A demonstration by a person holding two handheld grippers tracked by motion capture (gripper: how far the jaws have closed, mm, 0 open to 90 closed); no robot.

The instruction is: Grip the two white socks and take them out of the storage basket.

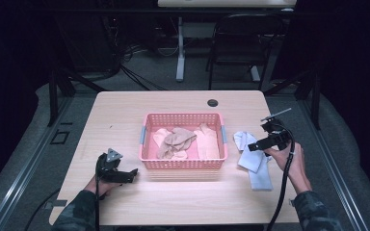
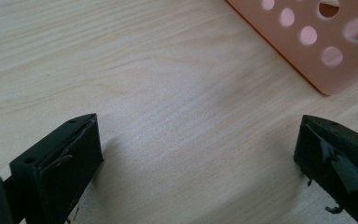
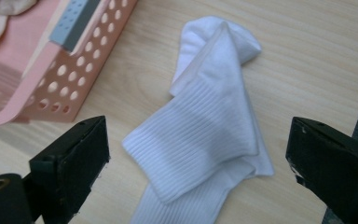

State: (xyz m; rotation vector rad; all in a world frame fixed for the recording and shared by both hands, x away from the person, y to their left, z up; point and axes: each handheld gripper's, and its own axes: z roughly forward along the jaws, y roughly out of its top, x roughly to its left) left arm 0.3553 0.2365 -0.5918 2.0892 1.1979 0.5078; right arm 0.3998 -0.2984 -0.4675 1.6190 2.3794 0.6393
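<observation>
Right gripper (image 3: 198,154) jaws wide over white socks (image 3: 205,126), left gripper (image 2: 198,154) wide, pink basket (image 1: 183,163) between

Beige socks (image 1: 176,139) in pink basket (image 1: 183,164); chair (image 1: 241,43).

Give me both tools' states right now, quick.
Left tool: open, nothing between the jaws, over bare table.
Right tool: open, holding nothing, above the white sock lying on the table.

White ribbed socks (image 3: 209,126) beside basket (image 3: 51,88)
</observation>
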